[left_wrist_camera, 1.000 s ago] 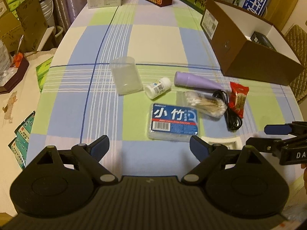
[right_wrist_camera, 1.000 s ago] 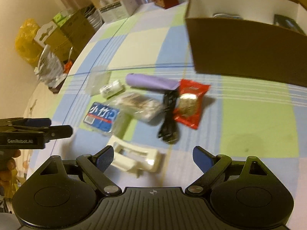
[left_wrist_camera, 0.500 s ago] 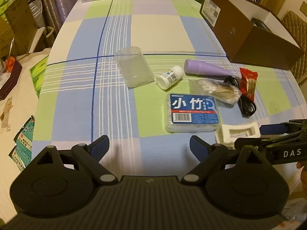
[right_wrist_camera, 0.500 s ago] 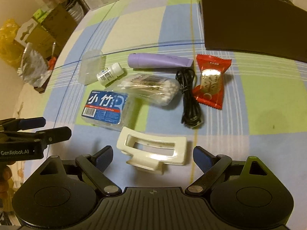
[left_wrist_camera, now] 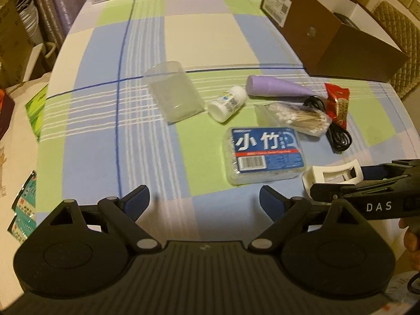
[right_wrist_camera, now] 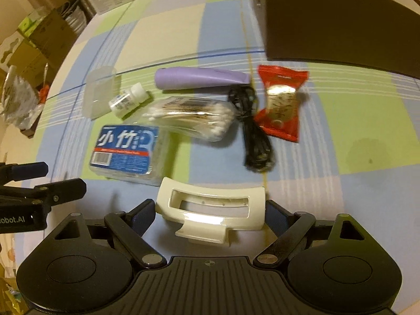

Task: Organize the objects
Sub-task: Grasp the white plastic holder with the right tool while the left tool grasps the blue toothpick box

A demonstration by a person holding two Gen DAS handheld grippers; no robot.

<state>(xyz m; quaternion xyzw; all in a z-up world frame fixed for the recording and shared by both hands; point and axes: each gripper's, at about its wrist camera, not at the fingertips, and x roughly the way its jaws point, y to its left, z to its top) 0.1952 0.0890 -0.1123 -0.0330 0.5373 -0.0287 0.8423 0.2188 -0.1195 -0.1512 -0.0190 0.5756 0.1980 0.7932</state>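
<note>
Right tool open, its 2 fingers either side of the white clip at the near edge of the table; left pad looks to touch the clip's left end, contact at the right end unclear. Clip lies flat, slot facing up. Left tool open, nothing between its fingers, hovering over bare cloth near and left of the blue box.

Items in a cluster mid-table: blue box just far-left of the clip; swab bag just beyond the box, overlapping its far right corner; black cable right of the swabs; red packet right of the cable, touching it; purple tube lying flat beyond the swabs, its narrow end over the cable's far end; white bottle on its side left of the swabs; clear cup on its side just left of the bottle. Brown box at far right, open top, well apart from the cluster. Part of a hand shows behind the right tool in the left view
</note>
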